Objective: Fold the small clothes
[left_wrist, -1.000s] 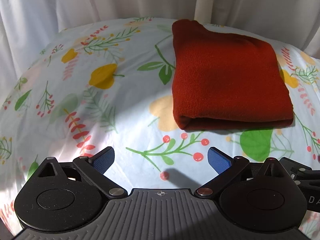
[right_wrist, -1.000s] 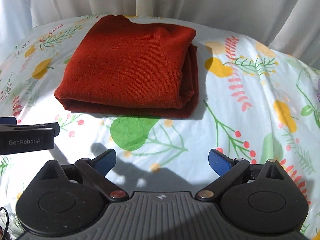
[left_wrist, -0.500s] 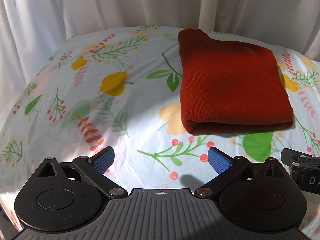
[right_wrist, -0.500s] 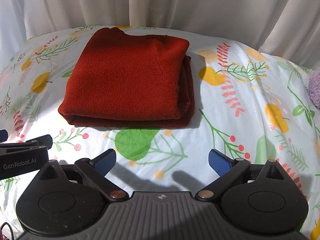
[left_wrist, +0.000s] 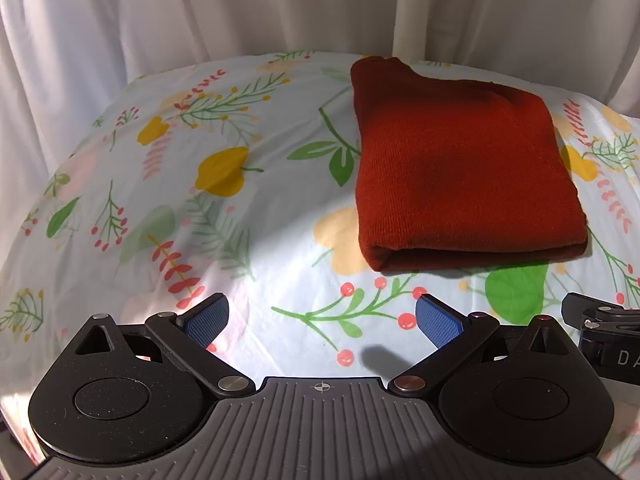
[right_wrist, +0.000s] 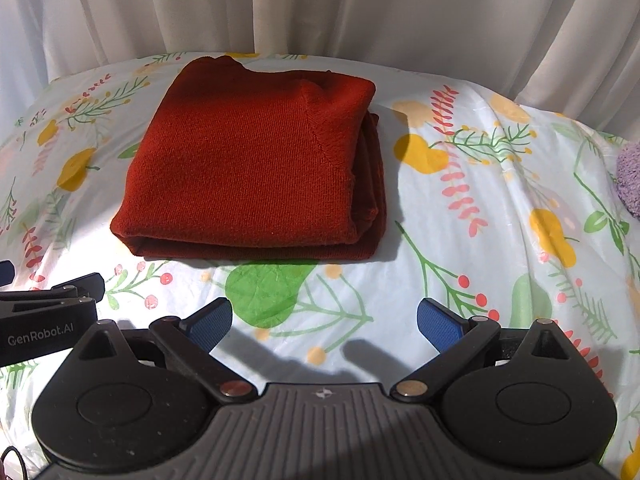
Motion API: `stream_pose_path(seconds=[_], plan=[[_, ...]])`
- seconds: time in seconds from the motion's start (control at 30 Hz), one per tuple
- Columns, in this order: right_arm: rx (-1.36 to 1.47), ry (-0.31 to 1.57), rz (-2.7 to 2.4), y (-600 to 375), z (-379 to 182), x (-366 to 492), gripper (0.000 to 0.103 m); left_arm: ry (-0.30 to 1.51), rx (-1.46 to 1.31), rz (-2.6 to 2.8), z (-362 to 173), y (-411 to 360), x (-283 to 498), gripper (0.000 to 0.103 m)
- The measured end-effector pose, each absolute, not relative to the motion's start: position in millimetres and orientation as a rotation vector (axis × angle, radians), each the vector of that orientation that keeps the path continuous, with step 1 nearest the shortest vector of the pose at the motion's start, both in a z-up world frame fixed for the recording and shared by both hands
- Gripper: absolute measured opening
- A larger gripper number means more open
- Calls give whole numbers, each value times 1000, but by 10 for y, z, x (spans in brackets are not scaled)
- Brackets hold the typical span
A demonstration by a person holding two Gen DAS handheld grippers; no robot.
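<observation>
Moved: both grippers have backed off from the sweater vs 1 s ago; more curtain and cloth edge in view, sweater itself unshifted.
Left side: left gripper [left_wrist: 322,316] low over bare floral tablecloth [left_wrist: 168,184], jaws wide, nothing betw. them.
Centre: red sweater [right_wrist: 248,168], folded into a neat rectangle, flat on the tabletop, fold edge nearest, layered edges on its right.
Right side: right gripper [right_wrist: 324,320] near sweater's front edge, not touching, jaws wide, empty; purple fuzzy item [right_wrist: 628,180] at far right edge.
Room: white curtain [right_wrist: 320,8] behind.
</observation>
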State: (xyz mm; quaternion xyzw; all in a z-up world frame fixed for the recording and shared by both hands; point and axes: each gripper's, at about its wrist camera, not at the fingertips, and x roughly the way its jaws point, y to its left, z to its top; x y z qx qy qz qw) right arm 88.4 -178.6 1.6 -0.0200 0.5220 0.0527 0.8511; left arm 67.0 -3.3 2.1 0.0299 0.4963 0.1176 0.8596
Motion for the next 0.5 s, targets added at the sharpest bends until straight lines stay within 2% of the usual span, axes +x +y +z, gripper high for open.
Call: stream_pose_path(seconds=[0.5], plan=[[-39, 1089, 117, -1778, 48, 886, 99, 1045, 66, 239, 19, -36, 668, 102]])
